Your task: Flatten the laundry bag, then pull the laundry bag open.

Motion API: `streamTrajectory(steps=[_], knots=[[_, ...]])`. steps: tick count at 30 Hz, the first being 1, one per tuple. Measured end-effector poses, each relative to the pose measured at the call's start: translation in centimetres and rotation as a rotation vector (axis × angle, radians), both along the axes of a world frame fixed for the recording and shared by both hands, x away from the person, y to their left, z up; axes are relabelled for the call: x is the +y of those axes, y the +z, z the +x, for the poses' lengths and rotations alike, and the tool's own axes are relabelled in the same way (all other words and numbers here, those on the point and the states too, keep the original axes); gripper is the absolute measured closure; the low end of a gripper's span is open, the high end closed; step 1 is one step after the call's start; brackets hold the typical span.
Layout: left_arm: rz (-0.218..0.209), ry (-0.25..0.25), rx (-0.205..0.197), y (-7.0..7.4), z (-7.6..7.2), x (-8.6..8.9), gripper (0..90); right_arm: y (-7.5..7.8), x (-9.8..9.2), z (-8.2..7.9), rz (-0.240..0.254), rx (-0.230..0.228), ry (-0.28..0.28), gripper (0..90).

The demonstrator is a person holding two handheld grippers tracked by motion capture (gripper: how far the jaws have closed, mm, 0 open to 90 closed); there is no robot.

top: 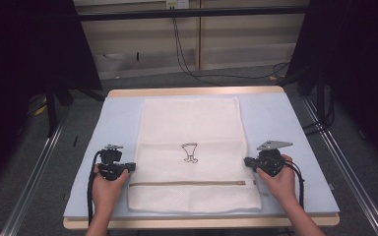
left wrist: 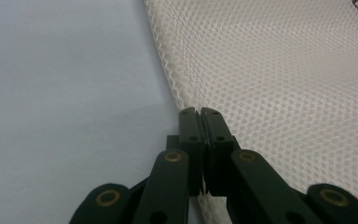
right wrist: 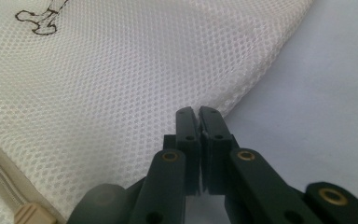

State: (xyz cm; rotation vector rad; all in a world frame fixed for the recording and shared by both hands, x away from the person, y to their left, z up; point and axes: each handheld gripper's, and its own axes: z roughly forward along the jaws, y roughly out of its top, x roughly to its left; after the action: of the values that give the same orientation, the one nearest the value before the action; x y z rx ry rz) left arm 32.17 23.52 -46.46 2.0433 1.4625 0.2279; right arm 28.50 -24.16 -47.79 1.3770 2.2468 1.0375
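The left tool (left wrist: pixel 200 112) has its two black jaws pressed together on the left edge of the white mesh laundry bag (left wrist: pixel 279 79); in the left gripper view a strip of the mesh runs down between the jaws and shows again below them. In the high view this left tool (top: pixel 130 167) sits at the bag's left side, a little above the zipper line, with the person's left hand (top: pixel 106 189) behind it and a black cable looping down toward the near edge.

The right tool (right wrist: pixel 198 113) is likewise pinched shut on the bag's opposite edge, the mesh fold meeting the jaw tips just where the fabric gives way to the pale blue surface (right wrist: pixel 326 93). From above, the right tool (top: pixel 248 161) touches the bag's right side at about the same level as the other one, held by the right hand (top: pixel 280 182), with a grey three-cornered plate on top.

The laundry bag (top: pixel 192 147) lies flat and lengthwise in the middle of the surface (top: pixel 118 118), its beige zipper (top: pixel 187 183) running across near the person's end and a small dark line drawing (top: pixel 190 152) printed at its centre. The zipper's pull end shows at the lower left of the right gripper view (right wrist: pixel 30 214). Beyond the far end of the surface, cables trail across a grey floor (top: pixel 216 76)
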Motion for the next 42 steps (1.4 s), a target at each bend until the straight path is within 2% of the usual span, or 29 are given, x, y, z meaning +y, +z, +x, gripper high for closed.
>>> streamTrajectory(steps=[4,6,11,13,15,18,20,21,22,24,27,30,31,34,39,42], knots=[[0.001,0.0,-0.007,0.0,-0.1,0.1,88.1,0.0,0.1,0.0,-0.004,-0.008,0.005,87.1],[0.016,0.0,-0.012,0.0,0.0,0.2,88.1,0.0,0.2,0.0,-0.003,-0.003,0.006,87.0],[0.006,0.026,-0.015,0.1,0.0,0.8,88.1,-0.1,0.3,0.1,0.034,-0.006,0.023,86.9],[0.009,0.025,-0.019,0.2,0.0,1.2,88.1,-0.1,0.5,0.1,0.034,-0.01,0.034,86.8],[-0.005,0.032,-0.021,0.3,0.0,1.2,88.1,-0.2,0.6,0.0,0.03,-0.016,0.038,86.1],[0.009,0.029,-0.031,0.5,-0.1,1.1,86.6,-0.2,0.7,-0.1,0.009,-0.022,0.042,81.9],[0.007,0.038,-0.047,0.7,-0.3,1.1,78.1,0.0,0.7,-0.2,0.006,-0.042,0.028,70.4],[0.008,0.038,-0.055,0.9,-0.3,1.1,70.9,0.1,0.6,-0.3,-0.002,-0.051,0.013,66.9],[-0.01,0.049,-0.065,1.0,-0.4,1.0,63.4,0.3,0.4,-0.3,-0.003,-0.056,0.01,65.5],[-0.017,0.052,-0.076,1.4,-0.5,0.9,56.4,0.6,0.3,-0.5,0.011,-0.064,0.007,61.5],[-0.043,0.033,-0.082,1.9,-0.6,0.6,49.1,0.9,0.3,-0.9,0.009,-0.079,0.01,62.3],[-0.063,0.01,-0.09,2.2,-0.6,0.2,38.2,1.2,0.3,-1.1,0.004,-0.097,0.027,62.6],[-0.08,0.016,-0.093,2.3,-0.7,-0.1,36.0,1.3,0.3,-1.2,0.001,-0.102,0.026,62.9],[-0.1,-0.02,-0.1,2.7,-0.6,-0.7,30.6,1.4,0.2,-1.6,-0.008,-0.103,0.037,65.7],[-0.123,-0.072,-0.097,3.2,-0.4,-2.2,26.6,1.5,-0.2,-2.3,-0.002,-0.11,0.043,71.3],[-0.135,-0.099,-0.098,3.4,-0.3,-3.1,25.9,1.6,-0.3,-2.8,0.001,-0.108,0.048,79.4]])
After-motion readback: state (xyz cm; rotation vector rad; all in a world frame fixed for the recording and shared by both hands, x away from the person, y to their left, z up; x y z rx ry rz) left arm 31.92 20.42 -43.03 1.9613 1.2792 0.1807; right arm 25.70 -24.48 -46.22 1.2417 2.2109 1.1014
